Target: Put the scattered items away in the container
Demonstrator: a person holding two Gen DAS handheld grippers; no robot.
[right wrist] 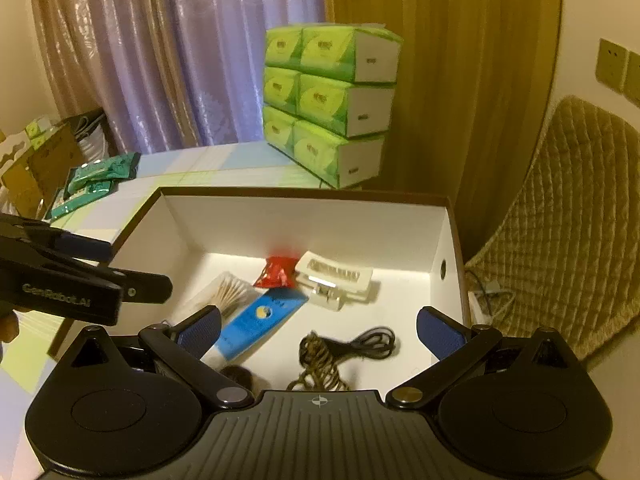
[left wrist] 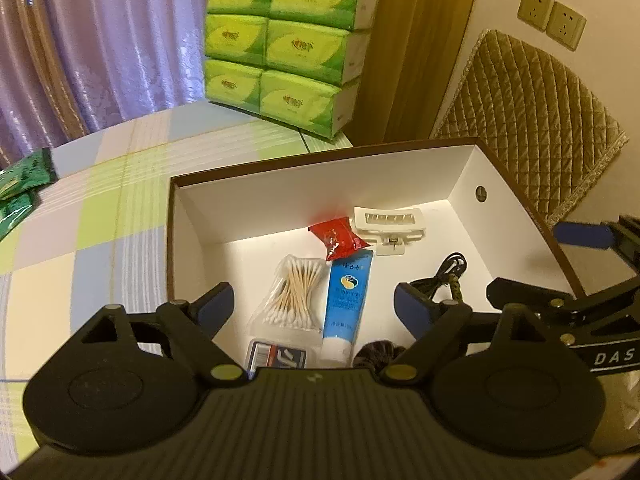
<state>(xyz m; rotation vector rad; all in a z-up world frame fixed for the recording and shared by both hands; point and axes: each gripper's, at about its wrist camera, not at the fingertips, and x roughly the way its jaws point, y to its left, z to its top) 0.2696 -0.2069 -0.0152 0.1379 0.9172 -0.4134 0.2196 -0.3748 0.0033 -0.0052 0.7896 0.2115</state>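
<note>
A brown box with white inside walls (left wrist: 304, 188) (right wrist: 304, 224) holds a bag of cotton swabs (left wrist: 294, 296) (right wrist: 230, 294), a blue tube (left wrist: 346, 296) (right wrist: 256, 326), a red packet (left wrist: 338, 238) (right wrist: 278, 272), a white hair clip (left wrist: 390, 226) (right wrist: 336, 278), a black cable (left wrist: 446, 274) (right wrist: 356, 348), a small card box (left wrist: 276, 354) and a dark hair tie (left wrist: 374, 354) (right wrist: 238, 376). My left gripper (left wrist: 314, 304) hovers open over the box's near side. My right gripper (right wrist: 318, 328) is open above the cable, nothing between its fingers.
A stack of green tissue packs (left wrist: 280, 46) (right wrist: 328, 104) stands behind the box on the checked tablecloth (left wrist: 100, 208). Green sachets (left wrist: 20, 184) (right wrist: 94, 180) lie at the table's left. A quilted chair back (left wrist: 532, 120) (right wrist: 568, 216) is on the right. Curtains hang behind.
</note>
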